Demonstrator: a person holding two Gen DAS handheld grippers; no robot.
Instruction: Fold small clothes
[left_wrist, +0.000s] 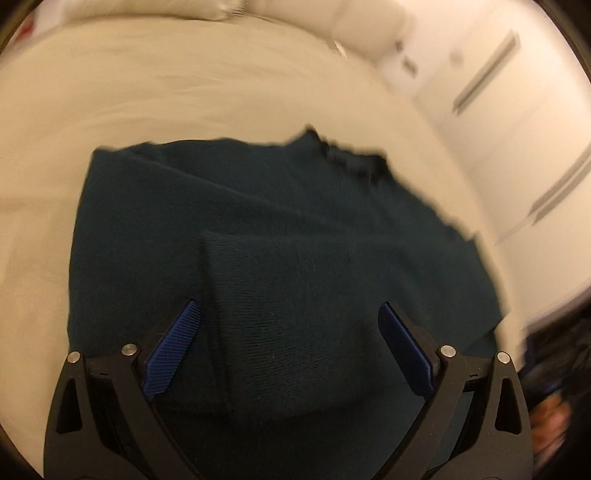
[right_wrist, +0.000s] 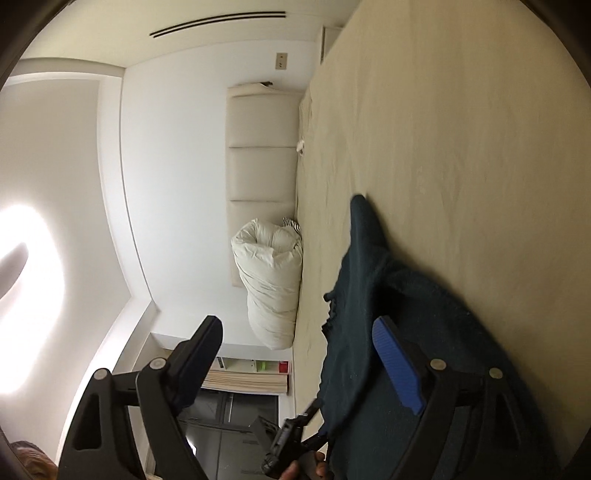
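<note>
On my left wrist camera, the left gripper (left_wrist: 288, 314) points steeply down with its jaws spread wide; the blue pads (left_wrist: 173, 347) stand far apart with nothing pinched between them. Directly under and between them lies the dark teal sweater (left_wrist: 258, 229), a knit garment spread over the beige bed sheet (left_wrist: 184, 85). A folded layer of it sits in the middle, its crease running up from about 6 o'clock. Its ribbed edge shows toward 1 o'clock, blurred. Beyond that, at 2 o'clock, I see white cabinet doors (left_wrist: 480, 110) with long handles, also blurred.

On my right wrist camera the view is rolled sideways, so the bed runs up the right half of the picture. The right gripper (right_wrist: 295, 332) points level, jaws wide open, with nothing gripped; one blue pad (right_wrist: 397, 365) stands in front of the sweater (right_wrist: 369, 295) at 5 o'clock, and I cannot tell whether it touches the cloth. Part of the sweater rises off the sheet (right_wrist: 461, 147) to a rounded peak near the centre. At 6 o'clock a hand holds the other gripper's black frame (right_wrist: 288, 443) at the sweater's near edge. Farther off, a bundled white duvet (right_wrist: 269, 284) lies against the padded headboard (right_wrist: 262, 147) near 9 o'clock from the centre.
</note>
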